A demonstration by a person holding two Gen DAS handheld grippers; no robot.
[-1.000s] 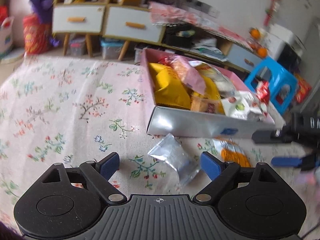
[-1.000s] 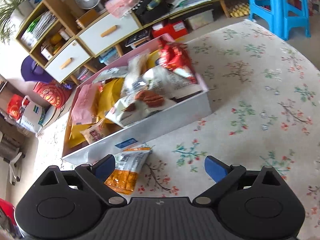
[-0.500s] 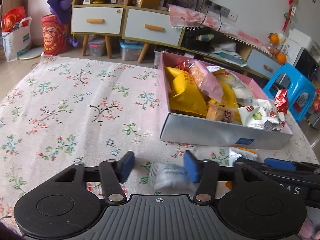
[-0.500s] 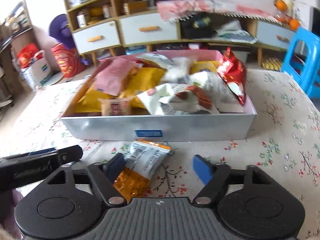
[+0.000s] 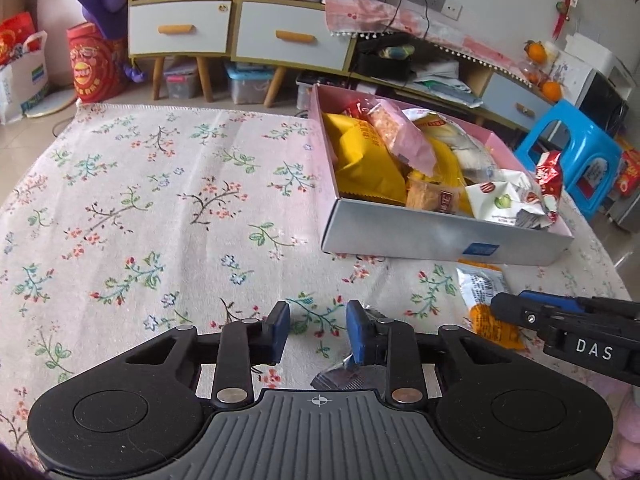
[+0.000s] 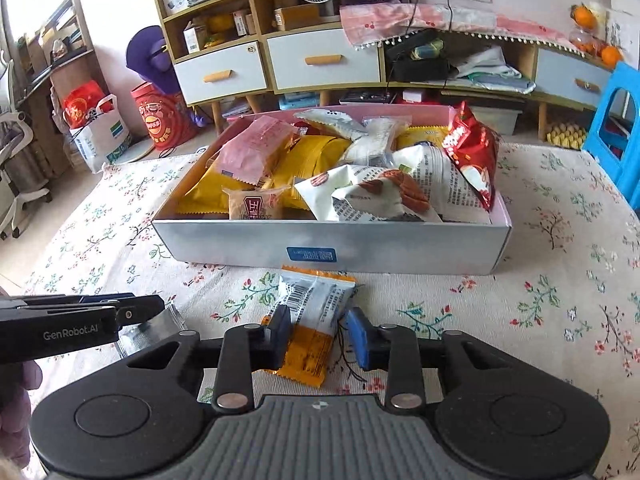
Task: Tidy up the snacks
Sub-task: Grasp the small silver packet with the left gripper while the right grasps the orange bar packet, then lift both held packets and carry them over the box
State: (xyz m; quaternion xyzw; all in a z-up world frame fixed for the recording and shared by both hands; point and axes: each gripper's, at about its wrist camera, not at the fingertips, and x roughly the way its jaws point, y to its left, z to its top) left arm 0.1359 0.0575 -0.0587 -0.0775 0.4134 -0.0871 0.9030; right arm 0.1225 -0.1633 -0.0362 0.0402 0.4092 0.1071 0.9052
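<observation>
At the near edge of the floral tablecloth point(image 5: 160, 200), the left gripper point(image 5: 318, 330) is seen with its jaws just drawn in. The silver packet point(image 5: 346, 378) lies under and beside its right finger, not between the blue pads, so the left gripper grasps nothing. From the right wrist view that packet point(image 6: 154, 330) shows just beyond the tip of the left gripper. The right gripper point(image 6: 318, 334) has also just been closing, and the orange-and-white snack packet point(image 6: 316, 320) is flanked by its 2 fingers; whether the pads press on it cannot be told. Farther off, just behind this packet, the silver-walled box point(image 6: 400, 250) is filled with snacks: yellow, pink, white and red bags.
</observation>
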